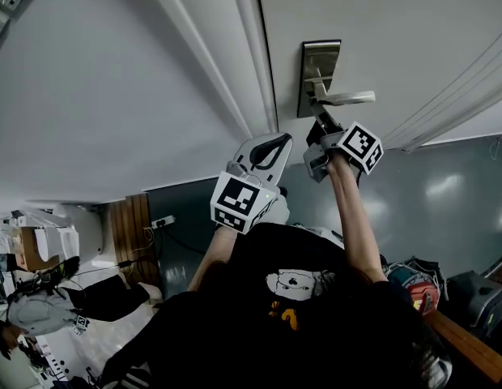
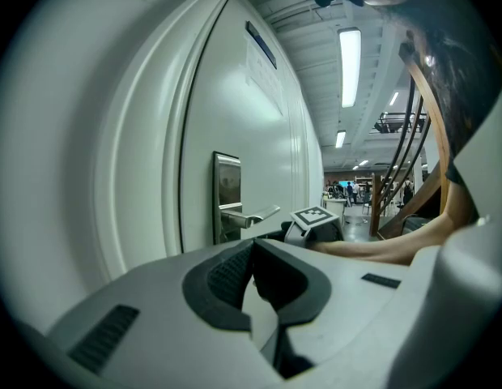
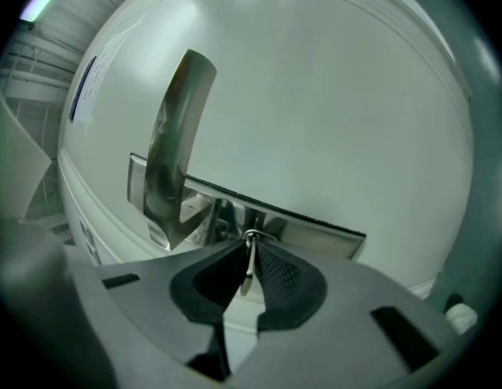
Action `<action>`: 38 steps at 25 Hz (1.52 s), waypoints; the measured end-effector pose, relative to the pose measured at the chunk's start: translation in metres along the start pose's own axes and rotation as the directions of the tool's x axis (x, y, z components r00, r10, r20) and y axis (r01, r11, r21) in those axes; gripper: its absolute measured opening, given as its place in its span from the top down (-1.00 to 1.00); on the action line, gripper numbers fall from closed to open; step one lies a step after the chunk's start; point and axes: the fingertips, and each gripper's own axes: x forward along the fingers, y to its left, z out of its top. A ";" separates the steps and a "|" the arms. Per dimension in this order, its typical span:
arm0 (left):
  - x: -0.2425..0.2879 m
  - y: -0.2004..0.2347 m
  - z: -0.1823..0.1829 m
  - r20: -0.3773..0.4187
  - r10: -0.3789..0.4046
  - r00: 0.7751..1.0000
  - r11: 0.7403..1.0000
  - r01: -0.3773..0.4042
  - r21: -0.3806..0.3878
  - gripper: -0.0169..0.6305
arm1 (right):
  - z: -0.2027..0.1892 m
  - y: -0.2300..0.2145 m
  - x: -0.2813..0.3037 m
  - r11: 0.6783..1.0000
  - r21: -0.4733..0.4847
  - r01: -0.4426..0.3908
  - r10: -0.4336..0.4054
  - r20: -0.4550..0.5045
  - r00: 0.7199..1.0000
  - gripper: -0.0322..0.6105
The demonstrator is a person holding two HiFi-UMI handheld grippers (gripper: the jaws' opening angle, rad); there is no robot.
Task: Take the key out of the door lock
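White door (image 1: 380, 23) with metal lock plate (image 1: 319, 63) and lever handle (image 1: 348, 98), upper center of head view. Right gripper (image 3: 249, 254) is at the plate beside the handle, jaws pinching the key (image 3: 248, 267), thin metal blade between the pads, center of right gripper view. Left gripper (image 2: 253, 245) hangs back lower left of the plate, jaws pressed together, nothing between them.

A ceiling light (image 2: 349, 67) glows beside a wooden staircase (image 2: 413, 209).
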 end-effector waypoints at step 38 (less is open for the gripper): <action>0.005 -0.010 0.000 -0.032 0.007 0.999 1.000 -0.007 0.000 0.92 | -0.018 -0.005 -0.038 0.988 0.154 -0.011 0.013 -0.015 1.000 0.83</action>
